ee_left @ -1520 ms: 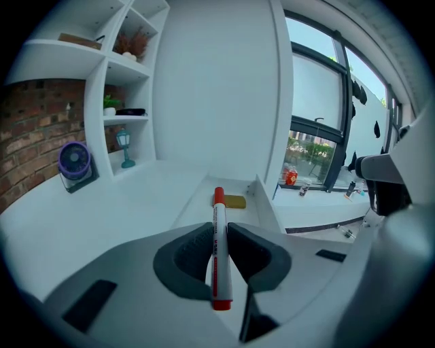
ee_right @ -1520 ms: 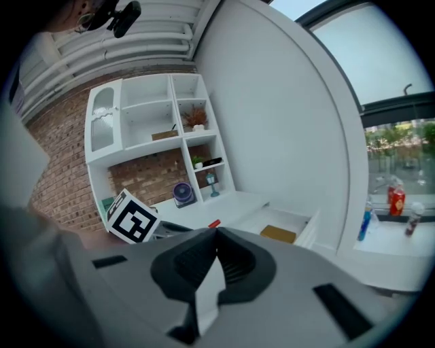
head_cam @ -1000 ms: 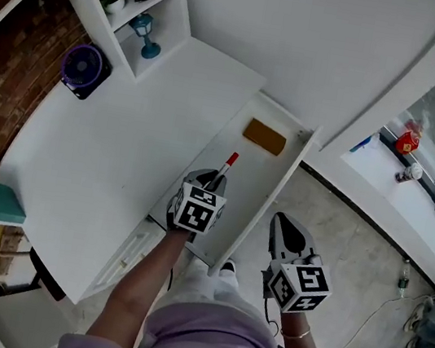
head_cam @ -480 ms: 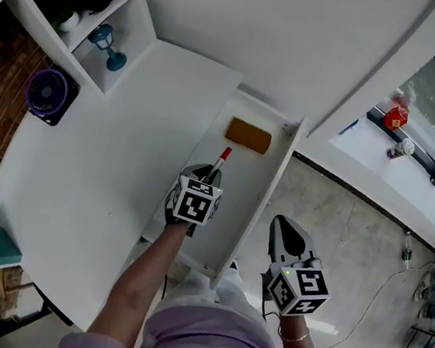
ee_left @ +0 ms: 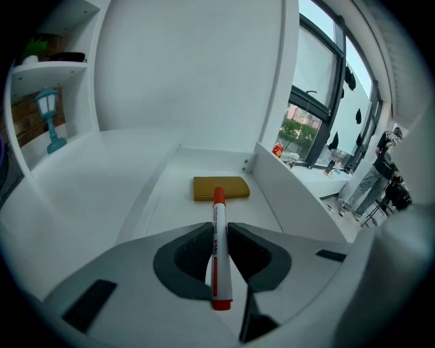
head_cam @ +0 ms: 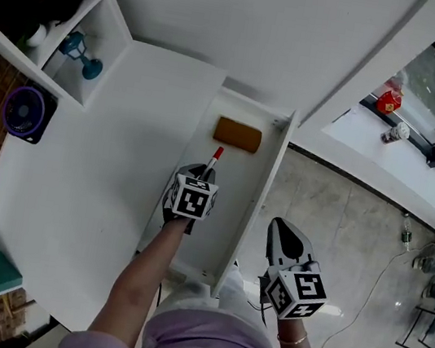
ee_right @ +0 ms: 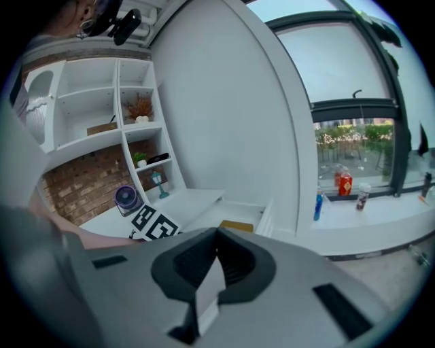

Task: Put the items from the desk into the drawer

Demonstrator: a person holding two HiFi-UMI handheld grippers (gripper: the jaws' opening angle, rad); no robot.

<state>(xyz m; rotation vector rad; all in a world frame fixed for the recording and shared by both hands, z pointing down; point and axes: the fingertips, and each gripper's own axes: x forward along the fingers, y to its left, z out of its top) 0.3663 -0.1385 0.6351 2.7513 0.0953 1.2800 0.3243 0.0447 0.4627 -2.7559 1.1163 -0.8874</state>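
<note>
The left gripper [head_cam: 200,176] is clamped on a white marker [head_cam: 214,159] with a red cap and red end. It holds the marker over the open drawer [head_cam: 227,212], between the side walls, above bare bottom. A tan block [head_cam: 237,134] lies just ahead. The right gripper [head_cam: 287,240], jaws together and empty, hangs outside the drawer's right wall.

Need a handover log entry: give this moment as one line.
left gripper: shut on marker, above drawer | yellow block: in drawer | right gripper: shut, empty
</note>
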